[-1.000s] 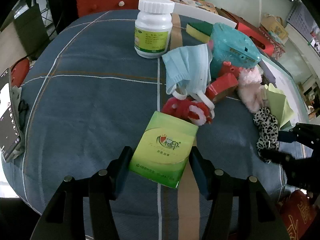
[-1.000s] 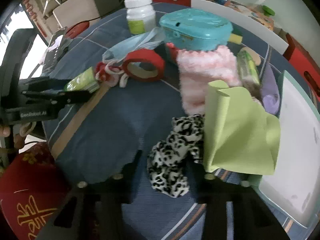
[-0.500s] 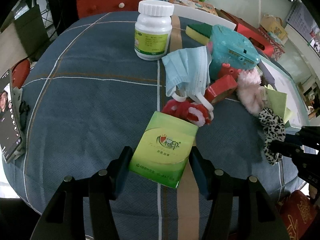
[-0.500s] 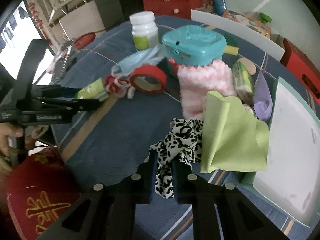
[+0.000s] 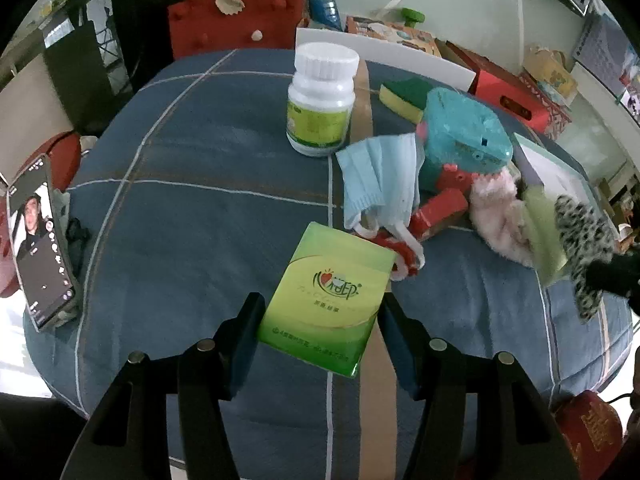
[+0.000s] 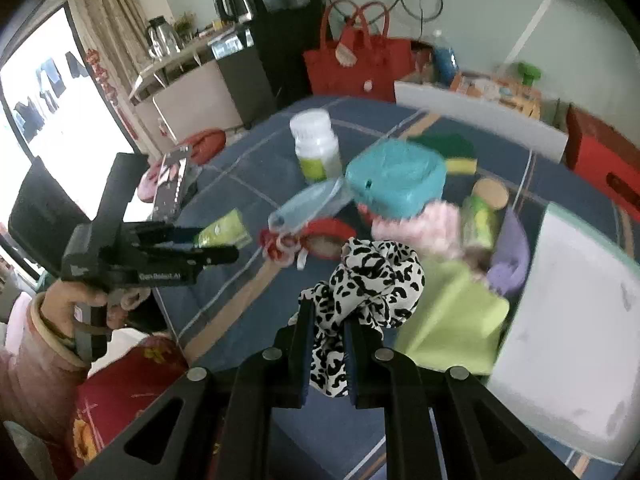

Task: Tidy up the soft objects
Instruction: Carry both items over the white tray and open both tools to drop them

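Note:
My left gripper (image 5: 320, 304) is shut on a green tissue pack (image 5: 332, 292) and holds it a little above the blue checked tablecloth (image 5: 180, 200). In the right wrist view my right gripper (image 6: 329, 316) is shut on a black-and-white leopard scrunchie (image 6: 372, 276), which hangs above the table. The same scrunchie (image 5: 580, 232) shows at the right edge of the left wrist view. On the cloth lie a blue face mask (image 5: 380, 184), a red-and-white scrunchie (image 5: 400, 252), a pink fluffy piece (image 5: 496, 212) and a lime green cloth (image 6: 452, 316).
A white pill bottle (image 5: 322, 100), a teal box (image 5: 464, 136), a red tape roll (image 5: 440, 208) and a yellow-green sponge (image 5: 404, 96) stand among the soft things. A white tray (image 6: 572, 320) sits at the right. A phone (image 5: 40, 240) leans at the left edge.
My right gripper closed on the leopard scrunchie and lifted it off the table. The left gripper rose slightly with the tissue pack still in it.

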Demonstrator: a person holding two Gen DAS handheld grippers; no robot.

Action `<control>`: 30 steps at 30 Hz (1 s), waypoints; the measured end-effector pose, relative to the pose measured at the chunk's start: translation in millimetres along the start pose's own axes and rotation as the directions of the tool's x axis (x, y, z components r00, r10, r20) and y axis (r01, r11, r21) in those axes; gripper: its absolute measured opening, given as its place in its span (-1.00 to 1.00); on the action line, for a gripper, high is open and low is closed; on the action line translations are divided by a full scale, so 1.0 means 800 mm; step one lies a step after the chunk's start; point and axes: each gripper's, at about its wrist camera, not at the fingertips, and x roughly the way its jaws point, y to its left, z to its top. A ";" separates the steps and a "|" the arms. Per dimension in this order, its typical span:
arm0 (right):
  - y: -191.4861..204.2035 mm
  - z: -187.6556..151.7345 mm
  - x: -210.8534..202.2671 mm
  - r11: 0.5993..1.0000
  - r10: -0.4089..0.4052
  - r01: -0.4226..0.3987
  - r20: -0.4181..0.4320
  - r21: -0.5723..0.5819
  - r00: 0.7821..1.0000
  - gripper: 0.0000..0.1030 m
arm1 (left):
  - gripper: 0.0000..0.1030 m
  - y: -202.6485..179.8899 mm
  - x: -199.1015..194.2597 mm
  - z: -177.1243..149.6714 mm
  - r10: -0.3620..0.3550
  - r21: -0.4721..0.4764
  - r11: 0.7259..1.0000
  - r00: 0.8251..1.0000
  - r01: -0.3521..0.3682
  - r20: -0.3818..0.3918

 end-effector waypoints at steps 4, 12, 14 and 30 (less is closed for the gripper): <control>0.002 0.016 -0.022 1.000 0.002 -0.002 0.055 0.001 0.998 -0.72 | 0.16 0.001 -0.009 0.004 0.008 0.003 1.000 1.000 -0.008 0.016; -0.028 0.015 -0.047 0.996 -0.079 0.075 0.069 0.053 0.995 -0.72 | 0.16 -0.035 -0.030 0.031 0.011 0.073 0.997 0.998 -0.015 0.054; -0.042 0.011 -0.053 0.992 -0.112 0.108 0.060 0.071 0.992 -0.72 | 0.16 -0.054 -0.034 0.042 0.004 0.111 0.994 0.998 -0.012 0.069; -0.191 -0.032 -0.147 0.896 -0.367 0.357 -0.009 0.265 0.930 -0.71 | 0.16 -0.263 -0.046 0.140 -0.168 0.366 0.922 0.982 0.127 0.082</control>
